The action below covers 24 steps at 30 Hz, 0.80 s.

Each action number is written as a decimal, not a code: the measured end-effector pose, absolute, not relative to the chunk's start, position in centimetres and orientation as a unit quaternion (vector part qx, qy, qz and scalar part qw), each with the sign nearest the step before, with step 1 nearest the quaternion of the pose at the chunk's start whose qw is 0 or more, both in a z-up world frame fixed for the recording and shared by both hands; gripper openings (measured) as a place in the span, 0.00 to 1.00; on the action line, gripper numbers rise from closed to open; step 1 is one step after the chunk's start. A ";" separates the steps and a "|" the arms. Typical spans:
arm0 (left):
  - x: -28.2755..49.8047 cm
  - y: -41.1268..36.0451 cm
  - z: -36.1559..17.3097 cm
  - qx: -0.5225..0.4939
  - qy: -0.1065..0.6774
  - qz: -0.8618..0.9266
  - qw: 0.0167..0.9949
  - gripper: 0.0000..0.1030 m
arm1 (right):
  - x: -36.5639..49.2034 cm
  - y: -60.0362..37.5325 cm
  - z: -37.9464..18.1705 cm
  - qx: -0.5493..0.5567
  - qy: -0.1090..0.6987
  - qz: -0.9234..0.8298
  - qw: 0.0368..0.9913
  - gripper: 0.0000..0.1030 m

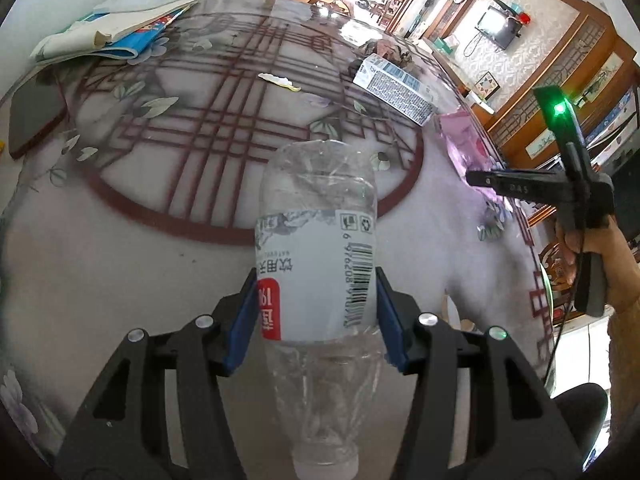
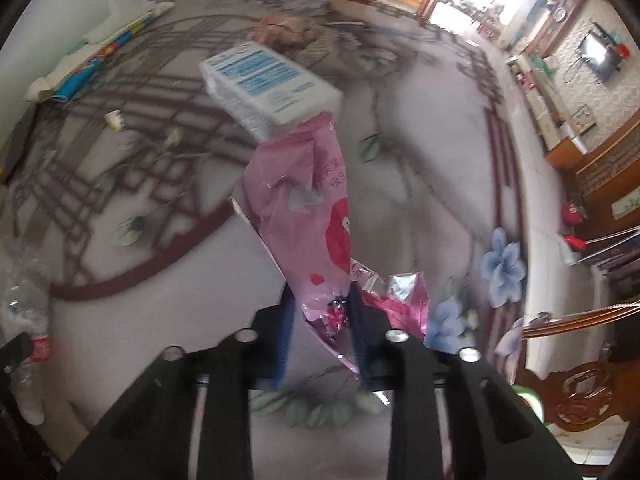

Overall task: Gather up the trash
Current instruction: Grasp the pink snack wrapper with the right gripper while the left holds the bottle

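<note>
- Nearest first: our left gripper (image 1: 316, 312) is pinching the bottle (image 1: 316, 264) across the label, blue pads on both sides, cap end toward the cam. It's thin crushed plastic w/ a slick label, so imo it could squirt out if we swing it or squeeze harder.
- Our right gripper (image 2: 318, 320) is clamped tight on the pink wrapper (image 2: 304, 216), only at its lower end. The rest sticks out loose beyond the pads. That foil could slide out of the pads or tear, since the hold is on just one end.
- The wrapper's far tip sits right at the carton (image 2: 268, 84), can't tell if touching. If we lift fast we might drag or flip the carton.
- Both grippers are full, so the rest of the trash stays on the table (image 1: 120, 264): carton, small scrap (image 1: 279, 81), brownish crumpled wad (image 2: 286, 30) further back. No bin visible anywhere, so we'd be carrying stuff blind, prob the biggest chance of a drop.
- Far left, the papers (image 1: 116, 36) and dark pad (image 1: 36, 120) don't look like trash. Risk is we grab those by mistake later.
</note>
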<state>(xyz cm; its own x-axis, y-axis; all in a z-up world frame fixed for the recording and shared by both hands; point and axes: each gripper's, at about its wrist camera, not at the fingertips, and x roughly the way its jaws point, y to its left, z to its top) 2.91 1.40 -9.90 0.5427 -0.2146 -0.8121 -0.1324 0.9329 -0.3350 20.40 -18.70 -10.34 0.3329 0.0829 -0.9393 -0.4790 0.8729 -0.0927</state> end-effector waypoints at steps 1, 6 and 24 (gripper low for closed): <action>2.9 1.4 -9.9 -0.181 0.477 -0.023 0.860 0.51 | 20.3 -18.6 -10.3 -0.171 0.555 0.182 0.793 0.21; 2.7 1.5 -9.6 -0.180 0.470 -0.013 0.864 0.55 | 18.5 -19.1 -9.7 -0.118 0.591 0.195 0.774 0.25; 2.5 1.4 -8.7 -0.165 0.447 -0.004 0.879 0.65 | 17.6 -17.6 -8.3 -0.101 0.551 0.220 0.798 0.73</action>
